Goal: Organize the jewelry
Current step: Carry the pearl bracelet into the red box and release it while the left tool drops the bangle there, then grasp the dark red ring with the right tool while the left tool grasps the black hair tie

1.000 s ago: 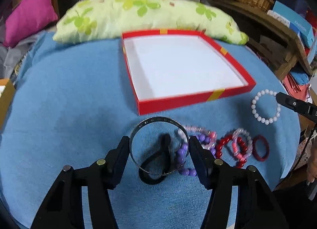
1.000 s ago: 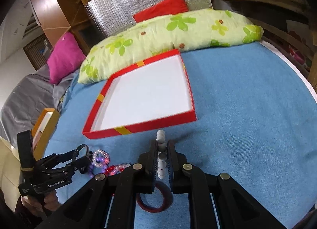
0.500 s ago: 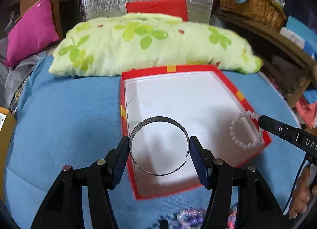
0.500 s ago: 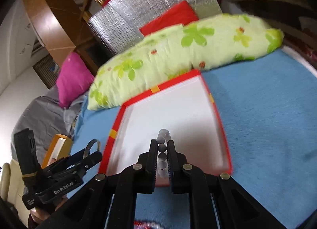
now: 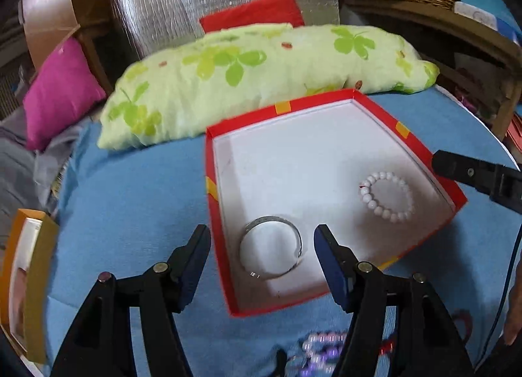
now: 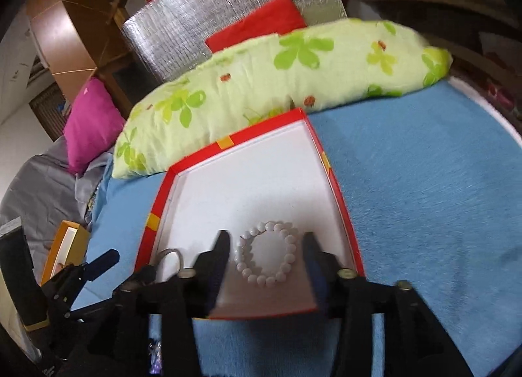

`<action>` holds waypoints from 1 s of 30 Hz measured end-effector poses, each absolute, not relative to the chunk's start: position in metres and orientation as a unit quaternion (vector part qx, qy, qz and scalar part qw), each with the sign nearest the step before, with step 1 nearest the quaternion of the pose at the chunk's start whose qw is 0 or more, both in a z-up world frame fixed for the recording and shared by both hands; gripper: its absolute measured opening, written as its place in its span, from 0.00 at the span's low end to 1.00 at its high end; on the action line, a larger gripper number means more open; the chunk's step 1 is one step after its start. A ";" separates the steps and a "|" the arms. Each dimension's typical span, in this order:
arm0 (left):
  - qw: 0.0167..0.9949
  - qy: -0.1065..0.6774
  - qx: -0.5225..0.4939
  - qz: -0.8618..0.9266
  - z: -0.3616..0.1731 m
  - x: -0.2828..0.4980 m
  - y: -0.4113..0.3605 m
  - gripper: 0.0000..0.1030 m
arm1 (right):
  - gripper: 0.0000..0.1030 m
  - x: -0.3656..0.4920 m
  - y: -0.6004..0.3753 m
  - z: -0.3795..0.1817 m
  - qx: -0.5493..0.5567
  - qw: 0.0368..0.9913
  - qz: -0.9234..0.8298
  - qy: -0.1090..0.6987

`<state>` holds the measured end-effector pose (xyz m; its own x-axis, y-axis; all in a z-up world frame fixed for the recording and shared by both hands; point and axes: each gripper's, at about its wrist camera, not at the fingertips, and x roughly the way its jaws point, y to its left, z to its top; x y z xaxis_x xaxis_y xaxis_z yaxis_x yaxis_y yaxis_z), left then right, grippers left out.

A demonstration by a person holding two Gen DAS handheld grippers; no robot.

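Both tongs just opened: silver bangle (image 5: pixel 270 248) and white bead bracelet (image 6: pixel 266 254) lie released in the red box (image 5: pixel 215 213); leftover bracelets (image 5: pixel 321 349) probably at 6 o'clock, nearer the left tongs (image 5: pixel 261 254).

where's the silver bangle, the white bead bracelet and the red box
silver bangle (image 5: pixel 295 230), left wrist view, on its far right band
white bead bracelet (image 6: pixel 248 268), right wrist view, on its near-left beads
red box (image 5: pixel 222 256), left wrist view, on its left wall

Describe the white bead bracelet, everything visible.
The white bead bracelet is a closed loop of round, glossy white beads, with a tiny red speck on one side. It lies flat on the white floor of the red box, near a side wall and apart from the silver bangle. Nothing grips it.
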<state>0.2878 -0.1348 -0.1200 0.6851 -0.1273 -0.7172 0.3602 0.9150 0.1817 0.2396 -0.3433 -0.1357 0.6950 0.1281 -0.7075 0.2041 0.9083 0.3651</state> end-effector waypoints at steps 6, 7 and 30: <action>0.915 0.347 0.155 -0.137 -0.100 0.252 -0.117 0.65 | 0.51 0.209 -0.330 -0.116 0.182 0.908 -0.005 0.378; 0.915 0.346 0.154 -0.137 -0.098 0.248 -0.116 0.65 | 0.51 0.206 -0.327 -0.114 0.177 0.909 -0.003 0.377; 0.893 0.417 0.121 -0.115 -0.131 0.202 -0.040 0.65 | 0.51 0.116 -0.333 -0.118 0.159 0.895 -0.004 0.416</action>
<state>0.2018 -0.0403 -0.1310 0.6252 -0.1052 -0.7734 0.3073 0.9440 0.1200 0.1164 -0.3332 -0.1182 0.6530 0.1247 -0.7470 0.1394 0.9497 0.2804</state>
